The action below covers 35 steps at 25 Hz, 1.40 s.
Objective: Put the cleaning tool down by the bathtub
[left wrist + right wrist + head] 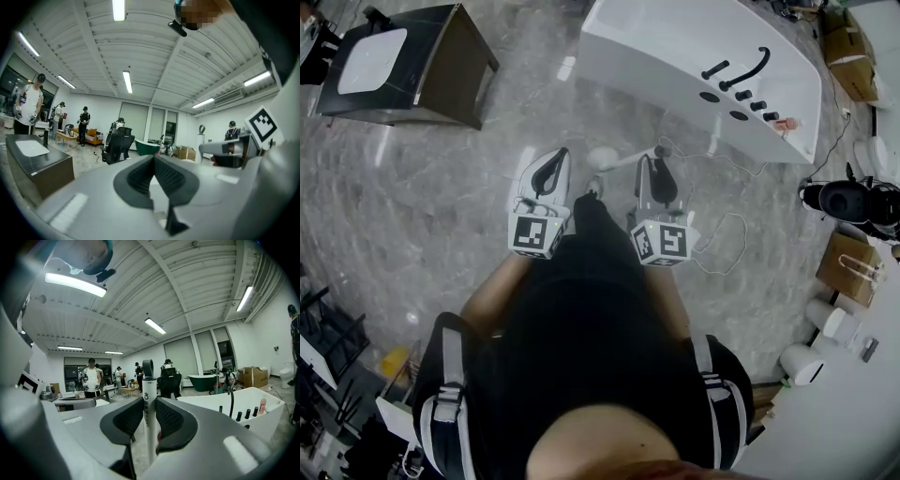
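The right tool (149, 404) is clenched on the white shaft of the cleaning tool (148, 376) – which stands upright between its pads, near the white bathtub (675, 47) ahead on the right – while the left tool (153, 161) is closed on nothing.

Right gripper (149, 405) pads clamp the upright white handle of the cleaning tool (148, 383), loop at its top, with a white bathtub (253, 405) and black faucet (230, 399) to the right, and people standing far behind.
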Tool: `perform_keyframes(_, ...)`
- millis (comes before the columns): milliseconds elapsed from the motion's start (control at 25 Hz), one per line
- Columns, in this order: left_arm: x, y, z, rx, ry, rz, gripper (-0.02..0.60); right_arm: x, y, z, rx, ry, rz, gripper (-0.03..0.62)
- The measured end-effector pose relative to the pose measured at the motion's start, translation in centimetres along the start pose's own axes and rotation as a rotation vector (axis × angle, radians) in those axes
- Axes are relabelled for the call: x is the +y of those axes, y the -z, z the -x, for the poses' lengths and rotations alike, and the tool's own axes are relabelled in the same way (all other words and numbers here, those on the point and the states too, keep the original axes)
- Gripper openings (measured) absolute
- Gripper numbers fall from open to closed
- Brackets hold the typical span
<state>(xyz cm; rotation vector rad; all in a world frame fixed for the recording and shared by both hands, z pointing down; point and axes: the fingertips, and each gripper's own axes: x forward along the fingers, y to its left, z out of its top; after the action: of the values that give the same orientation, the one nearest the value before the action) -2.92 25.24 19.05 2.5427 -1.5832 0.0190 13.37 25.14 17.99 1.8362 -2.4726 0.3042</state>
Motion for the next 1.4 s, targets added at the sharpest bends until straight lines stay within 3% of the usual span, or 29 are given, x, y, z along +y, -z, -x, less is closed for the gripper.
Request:
perform_keyframes(600,-2.2,-0.6,-9.2,0.009,-0.065,-0.019,0.008,-7.9,-0.1,-6.4,0.022,-0.087,0.012,0.089)
perform_keyframes(960,-1.3,0.1,-11.3,0.015,-0.085,-0.002,0.008,-9.1,0.4,-8.7,0.035,-0.085,0.017,0.089)
perform_keyframes(1400,2.8,0.6,-16.0,0.036,-0.059,0.006,0.008,-8.8,1.1,-14.3,0.063,-0.064,0.017,0.089)
